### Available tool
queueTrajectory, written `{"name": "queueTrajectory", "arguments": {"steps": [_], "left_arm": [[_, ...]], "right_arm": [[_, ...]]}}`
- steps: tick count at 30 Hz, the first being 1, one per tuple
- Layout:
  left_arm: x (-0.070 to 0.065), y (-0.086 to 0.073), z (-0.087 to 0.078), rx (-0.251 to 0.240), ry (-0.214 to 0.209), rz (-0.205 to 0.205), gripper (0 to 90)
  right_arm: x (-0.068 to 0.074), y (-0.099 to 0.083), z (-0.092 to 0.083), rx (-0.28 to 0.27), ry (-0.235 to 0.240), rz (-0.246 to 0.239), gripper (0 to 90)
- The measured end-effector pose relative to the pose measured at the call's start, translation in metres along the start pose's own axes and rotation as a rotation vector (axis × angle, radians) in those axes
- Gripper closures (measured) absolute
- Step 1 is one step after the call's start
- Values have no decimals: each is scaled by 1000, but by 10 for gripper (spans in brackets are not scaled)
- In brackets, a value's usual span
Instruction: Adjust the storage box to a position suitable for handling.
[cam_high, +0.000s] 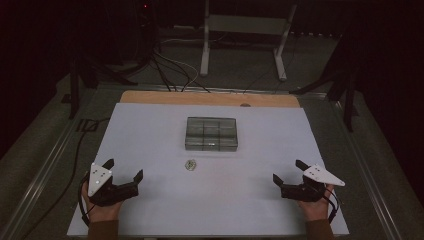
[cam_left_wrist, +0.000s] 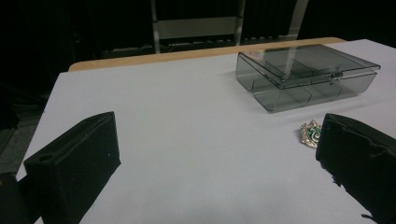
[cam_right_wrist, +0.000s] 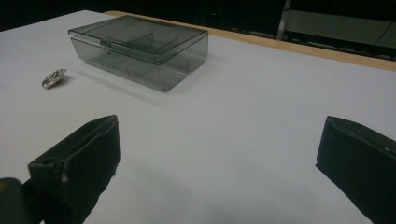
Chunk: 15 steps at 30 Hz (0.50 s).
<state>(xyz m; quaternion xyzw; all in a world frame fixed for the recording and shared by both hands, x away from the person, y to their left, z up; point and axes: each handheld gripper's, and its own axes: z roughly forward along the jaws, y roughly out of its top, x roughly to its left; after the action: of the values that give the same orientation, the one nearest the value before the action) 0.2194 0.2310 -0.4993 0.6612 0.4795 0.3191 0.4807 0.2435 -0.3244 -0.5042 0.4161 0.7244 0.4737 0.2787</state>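
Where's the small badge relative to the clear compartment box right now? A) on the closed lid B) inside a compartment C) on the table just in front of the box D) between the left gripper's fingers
C: the badge lies on the white table, apart from the closed box on its near side, and neither gripper touches it.

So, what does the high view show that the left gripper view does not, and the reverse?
High view adds: the left claw and right claw whole, both open, and floor cables. Left gripper view adds: green enamel on the badge and the latch of the box. Both share: the white table, the compartment box with lid shut, the badge before it.
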Motion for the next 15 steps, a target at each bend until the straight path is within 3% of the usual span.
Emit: {"name": "queueTrajectory", "arguments": {"steps": [5,15], "left_arm": [[0,-1,0,1,3,-7,13],[6,-1,0,-24,5,-61,14]], "right_arm": [[-1,0,-1,-11,-8,-1,0],[-3,-3,-3,-1,-49,9,0]]}}
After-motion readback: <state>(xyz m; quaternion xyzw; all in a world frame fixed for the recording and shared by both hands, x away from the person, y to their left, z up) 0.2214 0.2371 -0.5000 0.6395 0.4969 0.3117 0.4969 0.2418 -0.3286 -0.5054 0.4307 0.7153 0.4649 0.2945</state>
